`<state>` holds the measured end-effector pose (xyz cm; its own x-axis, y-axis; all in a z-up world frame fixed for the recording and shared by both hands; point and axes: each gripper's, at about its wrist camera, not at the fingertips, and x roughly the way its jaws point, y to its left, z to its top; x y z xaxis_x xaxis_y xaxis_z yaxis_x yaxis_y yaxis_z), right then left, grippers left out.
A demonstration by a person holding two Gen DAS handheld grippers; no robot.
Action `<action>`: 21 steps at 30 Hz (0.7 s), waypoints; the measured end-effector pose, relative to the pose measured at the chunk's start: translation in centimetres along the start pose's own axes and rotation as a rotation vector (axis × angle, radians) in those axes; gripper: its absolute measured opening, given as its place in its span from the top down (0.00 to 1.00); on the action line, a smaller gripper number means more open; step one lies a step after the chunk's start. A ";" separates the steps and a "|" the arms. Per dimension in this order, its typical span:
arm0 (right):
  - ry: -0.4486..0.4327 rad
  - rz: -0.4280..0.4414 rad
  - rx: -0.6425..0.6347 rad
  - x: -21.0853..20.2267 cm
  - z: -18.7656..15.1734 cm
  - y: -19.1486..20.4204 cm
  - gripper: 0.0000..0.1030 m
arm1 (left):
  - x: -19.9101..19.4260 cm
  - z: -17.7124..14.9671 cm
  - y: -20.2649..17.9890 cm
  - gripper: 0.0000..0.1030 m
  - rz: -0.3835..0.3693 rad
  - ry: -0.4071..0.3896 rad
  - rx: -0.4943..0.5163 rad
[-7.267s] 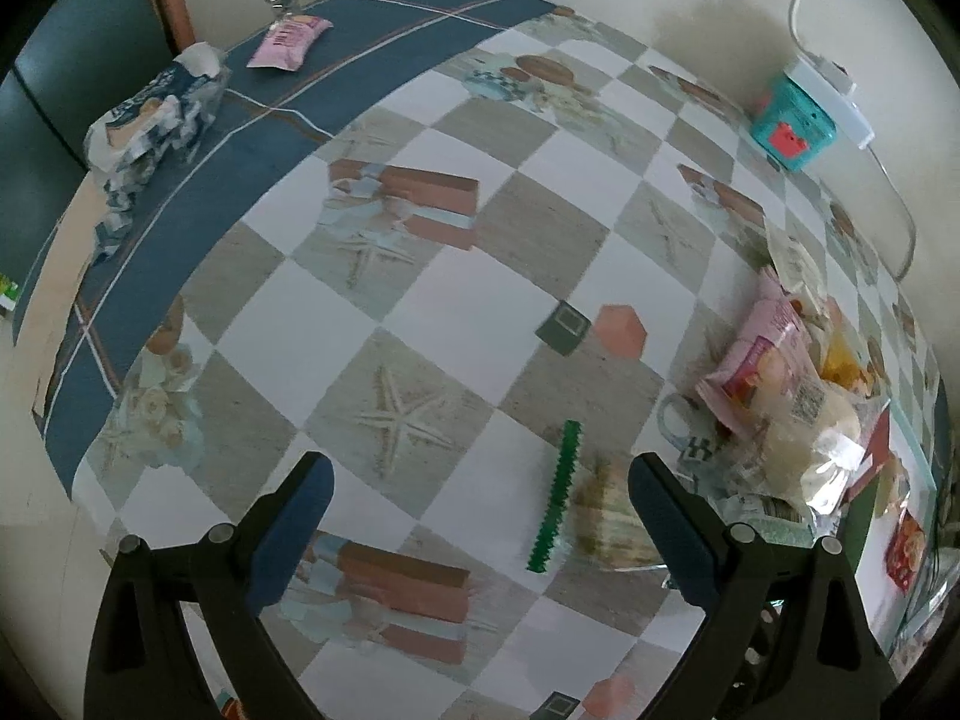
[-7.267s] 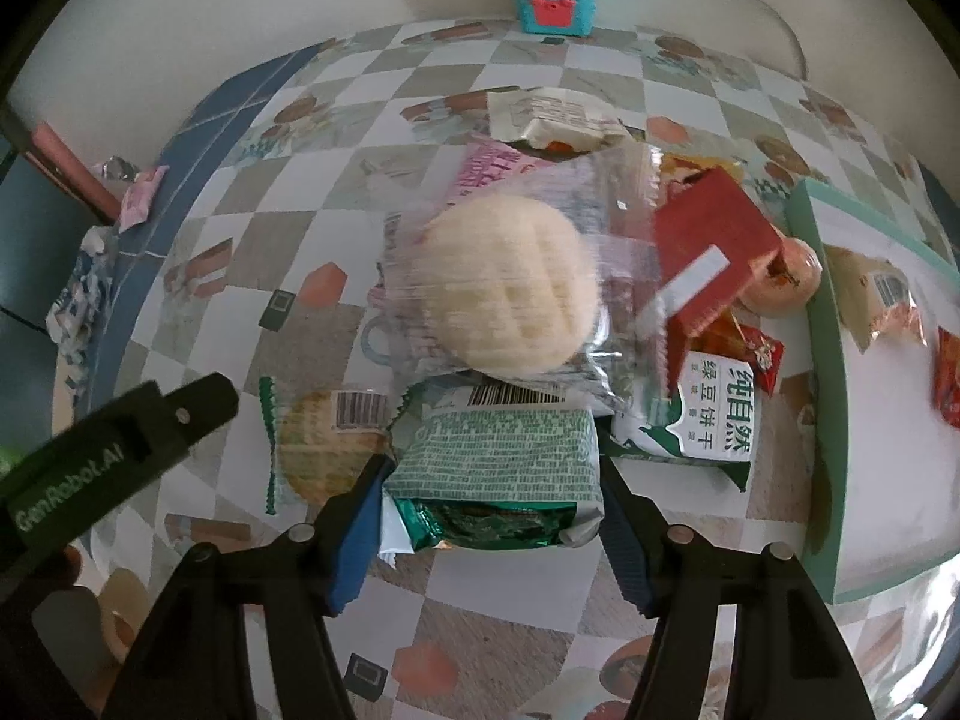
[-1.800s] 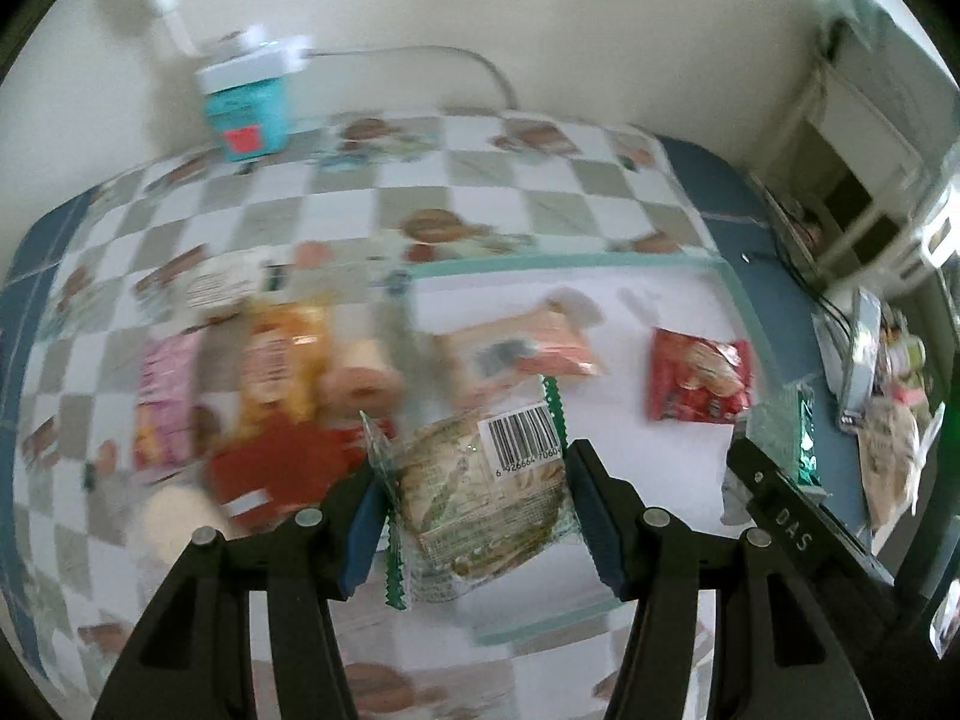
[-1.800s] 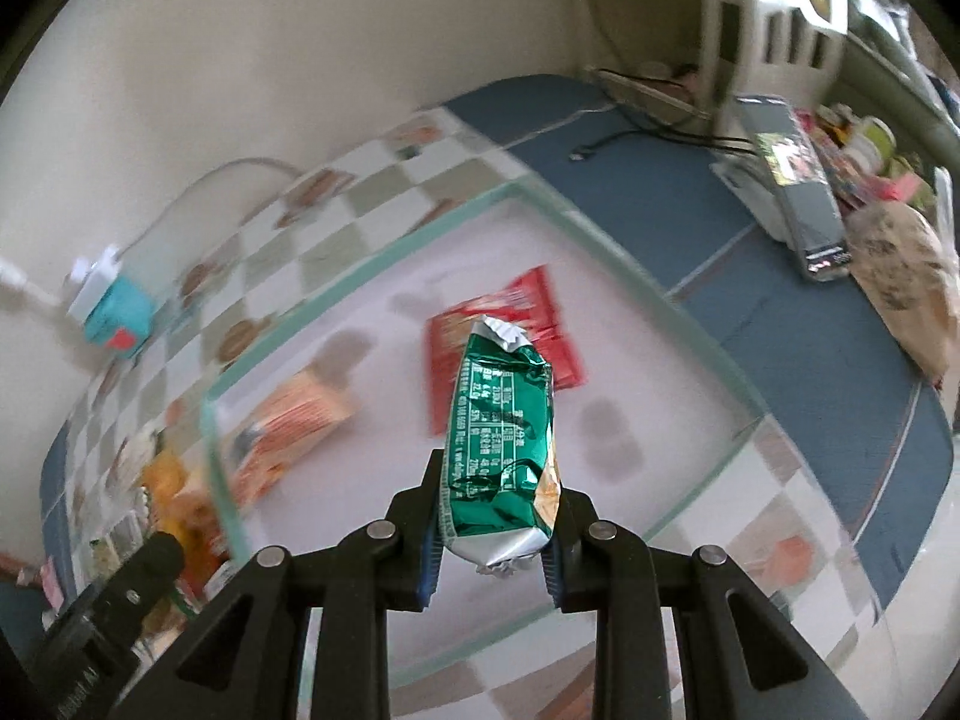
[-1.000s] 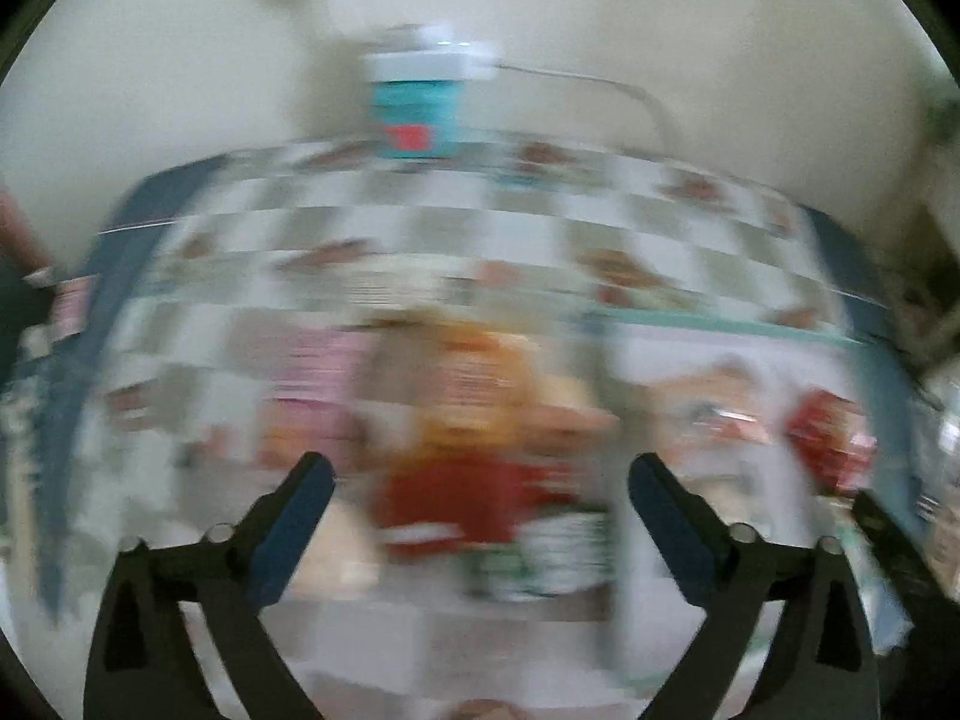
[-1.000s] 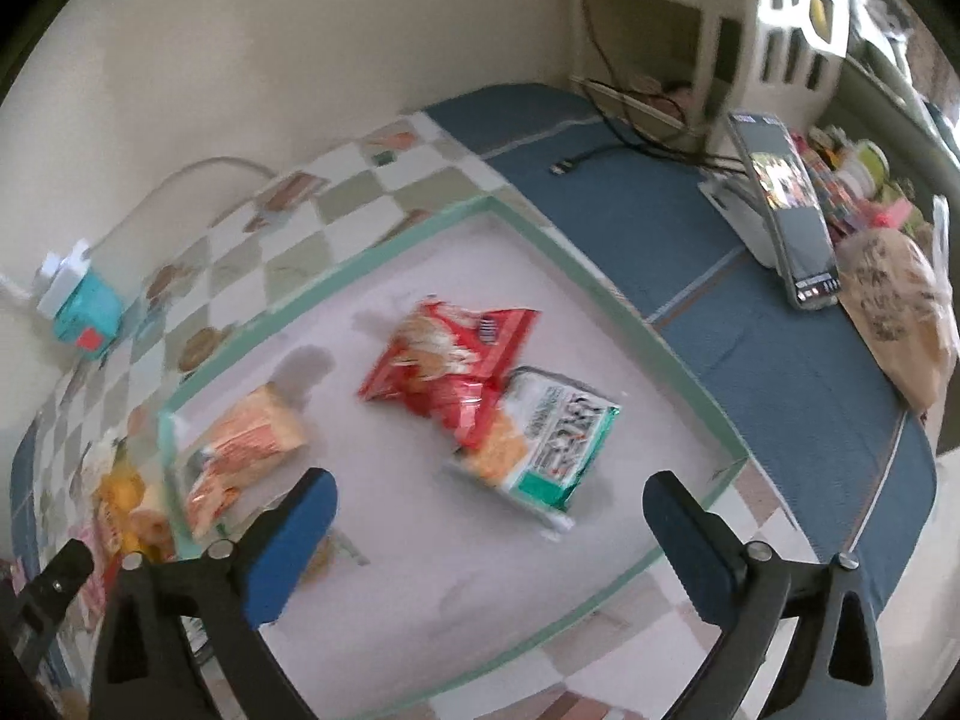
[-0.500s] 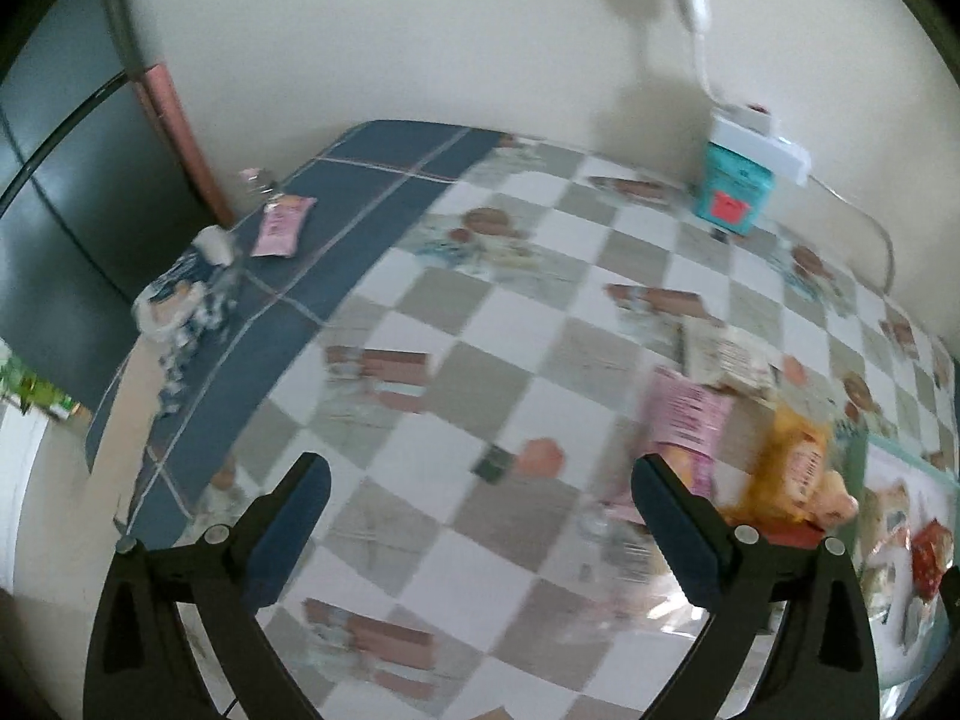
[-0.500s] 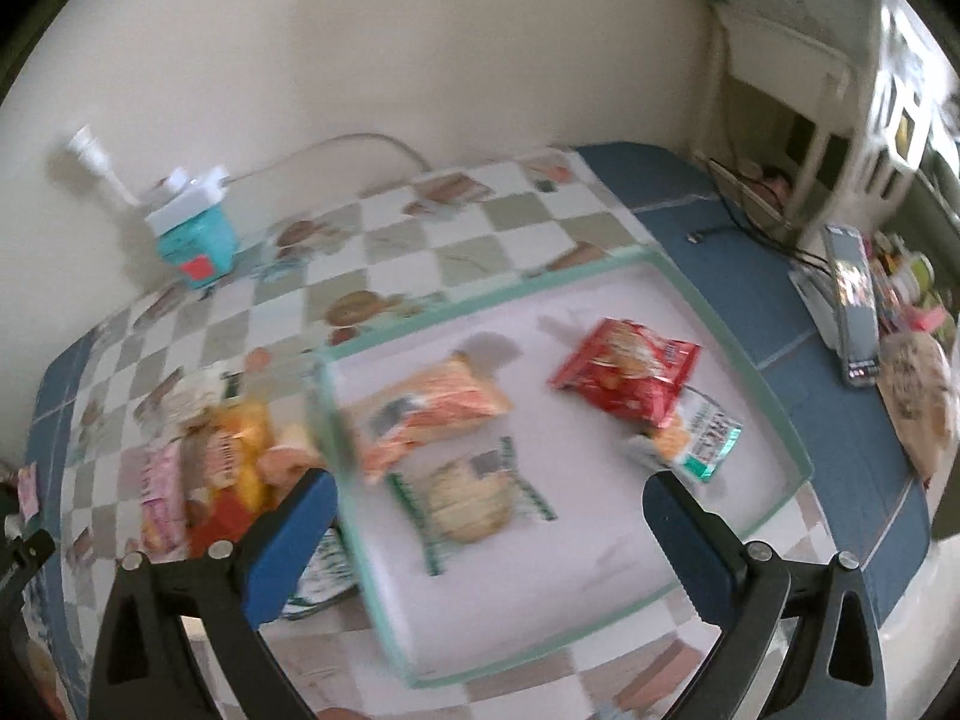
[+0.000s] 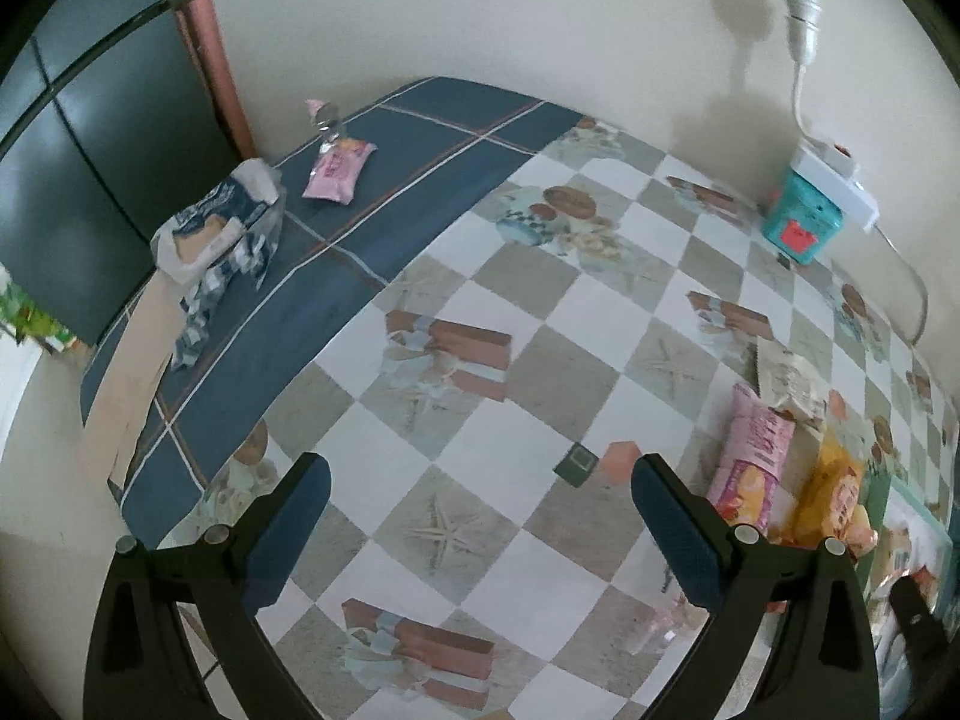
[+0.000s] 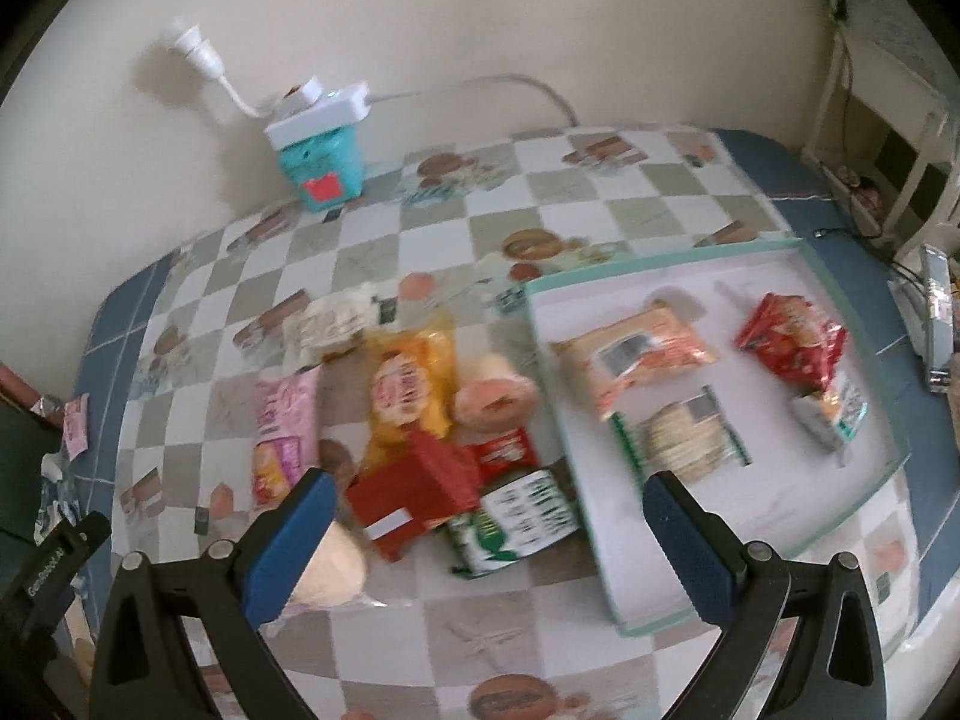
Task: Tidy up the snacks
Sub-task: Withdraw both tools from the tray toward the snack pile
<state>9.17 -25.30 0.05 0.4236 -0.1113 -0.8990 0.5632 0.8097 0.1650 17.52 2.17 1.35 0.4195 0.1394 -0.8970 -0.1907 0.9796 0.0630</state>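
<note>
A white tray with a green rim [image 10: 852,516] lies at the right and holds an orange packet [image 10: 636,360], a red packet [image 10: 792,339], a round cracker pack [image 10: 684,435] and a green-white packet [image 10: 837,414]. Left of it lies a pile of snacks: a red box [image 10: 414,492], a yellow bag [image 10: 408,390], a pink packet [image 10: 282,426] and a green-white carton [image 10: 522,525]. My right gripper [image 10: 486,534] is open and empty above the pile. My left gripper [image 9: 480,516] is open and empty over bare tablecloth; the pink packet [image 9: 750,456] and yellow bag [image 9: 834,492] lie to its right.
A teal box with a white power strip [image 10: 321,150] stands by the wall. A small pink packet [image 9: 339,171] and a crumpled blue-white bag [image 9: 216,240] lie at the far left on the blue border. A phone [image 10: 936,312] lies at the far right.
Both grippers have let go of their snacks into the tray and opened. The right gripper has drawn back to the left over the pile. The left gripper has swung left over bare tablecloth.
</note>
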 end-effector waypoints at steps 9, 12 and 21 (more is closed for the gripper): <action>0.073 -0.011 -0.027 2.5 -0.8 1.5 0.00 | 0.3 0.2 -0.1 0.03 -0.010 0.010 -0.026; 0.092 -0.015 -0.020 2.8 -0.7 0.9 0.00 | -0.1 0.0 -0.7 0.03 -0.012 0.006 -0.026; 0.122 -0.033 0.036 2.7 -0.3 -2.1 0.00 | -0.1 -0.9 -2.7 0.03 -0.133 0.057 -0.036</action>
<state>8.91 -27.11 -2.91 0.3161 -0.0647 -0.9465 0.6015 0.7852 0.1472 17.22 -0.61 0.84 0.3921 -0.0003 -0.9199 -0.1693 0.9829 -0.0725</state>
